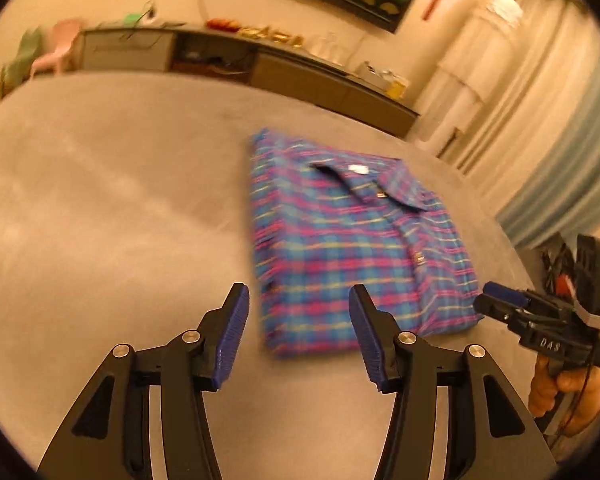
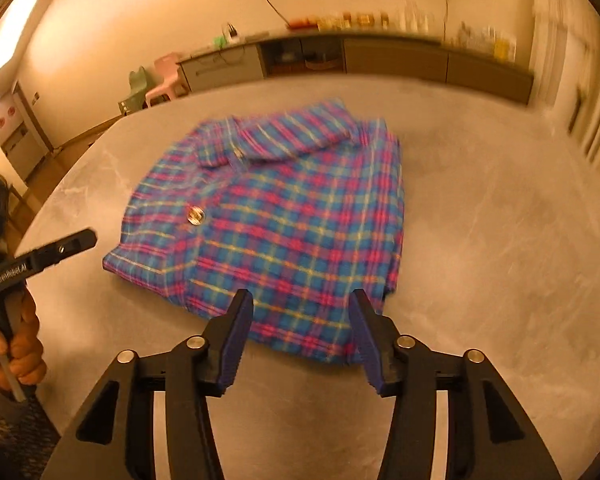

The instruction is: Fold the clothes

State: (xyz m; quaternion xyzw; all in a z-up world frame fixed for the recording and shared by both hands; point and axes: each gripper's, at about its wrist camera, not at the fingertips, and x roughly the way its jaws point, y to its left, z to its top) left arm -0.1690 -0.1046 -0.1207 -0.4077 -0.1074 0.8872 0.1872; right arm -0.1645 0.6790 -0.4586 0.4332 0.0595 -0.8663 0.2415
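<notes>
You are holding both grippers over a grey table (image 1: pixel 100 208), and the plaid shirt (image 1: pixel 352 240) is lying folded on it in a tidy rectangle, collar (image 1: pixel 380 188) up and facing the far side of the room.

Your left gripper (image 1: pixel 298 334) is standing with its jaws apart and nothing between the blue pads (image 1: pixel 232 332). In the left wrist view the shirt's near left corner is showing in the gap between the fingers, but the cloth is lying flat on the table and the pads are not pressing on it.

Your right gripper (image 2: pixel 300 340) is also standing with its jaws parted, gripping nothing. In the right wrist view the near edge of the shirt (image 2: pixel 276 232) is showing between its fingers, lying flat and loose; whether the tips are brushing the cloth you cannot tell.

From the left wrist view your right gripper (image 1: pixel 500 300) is showing side-on just beside the shirt's near right corner, with your right hand (image 1: pixel 564 392) wrapped around its handle. From the right wrist view your left gripper (image 2: pixel 76 242) is showing near the shirt's left edge, a little apart from it, with your left hand (image 2: pixel 16 352) on its grip.

A long low cabinet (image 2: pixel 380 60) is running along the wall behind the table, and two small plastic chairs (image 2: pixel 156 84) are standing to its left.
</notes>
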